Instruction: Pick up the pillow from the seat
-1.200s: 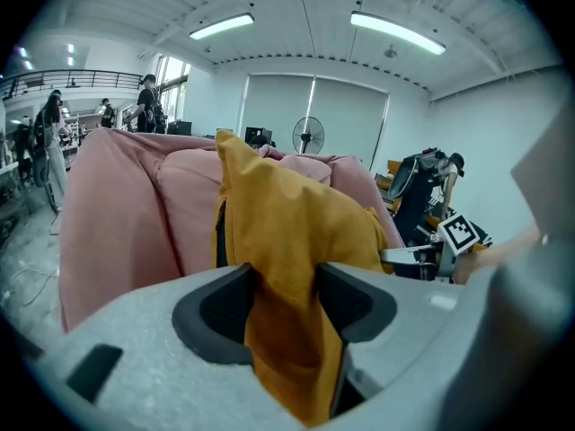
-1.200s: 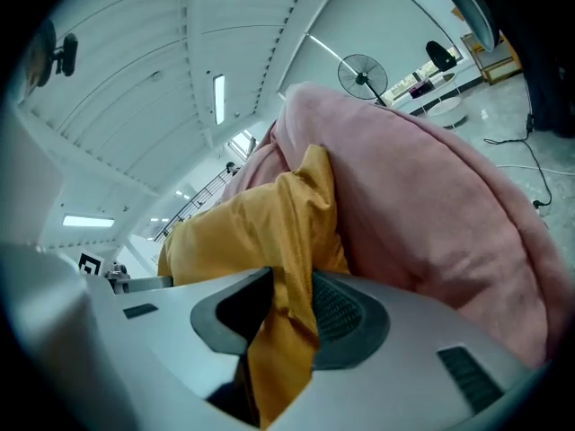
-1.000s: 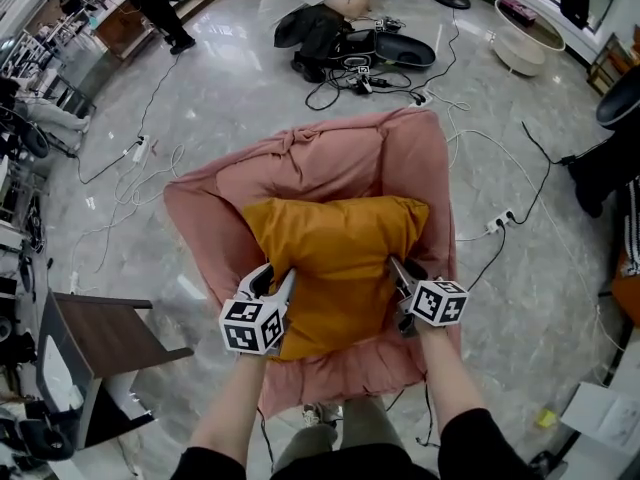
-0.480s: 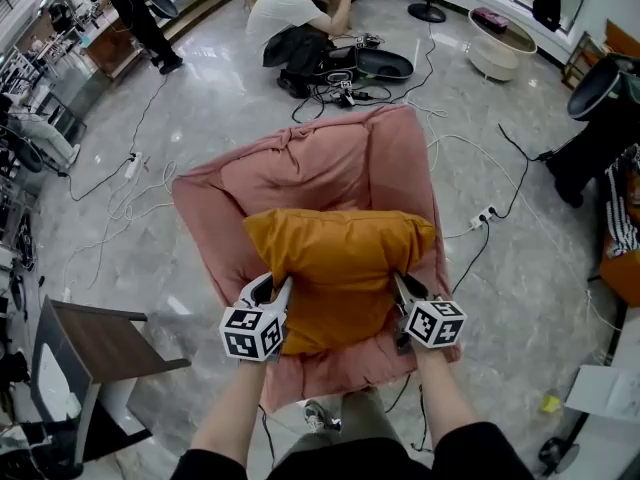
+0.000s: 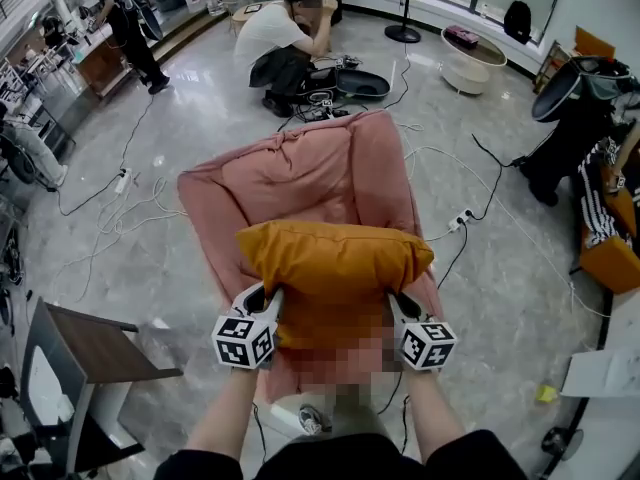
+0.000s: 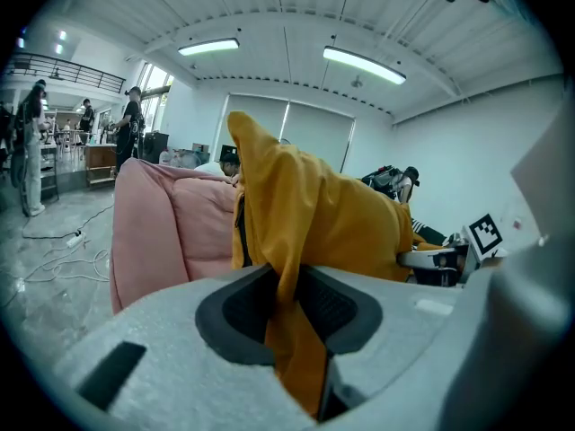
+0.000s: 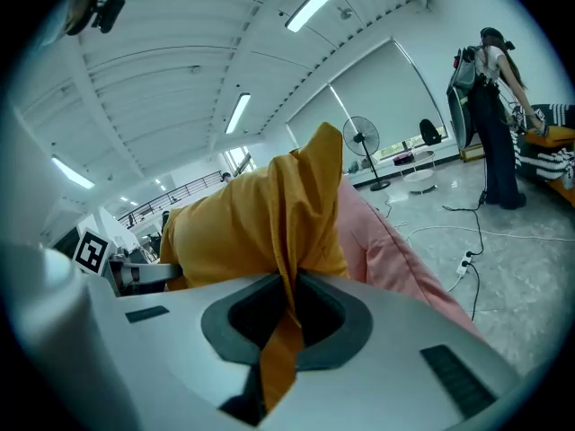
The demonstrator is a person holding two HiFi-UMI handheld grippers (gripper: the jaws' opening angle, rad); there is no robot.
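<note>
The big pink seat stands in the middle of the floor. The orange pillow sits over the near part of the seat. It looks soft, puffy and light, so it will likely sag. A pinch of cloth on each side seems the best hold.

The left claw is closing on a fold of cloth at the pillow's left edge. The right claw is squeezed tight on the right edge.

A second ago the pillow lay flatter. Now it looks bunched and raised.
</note>
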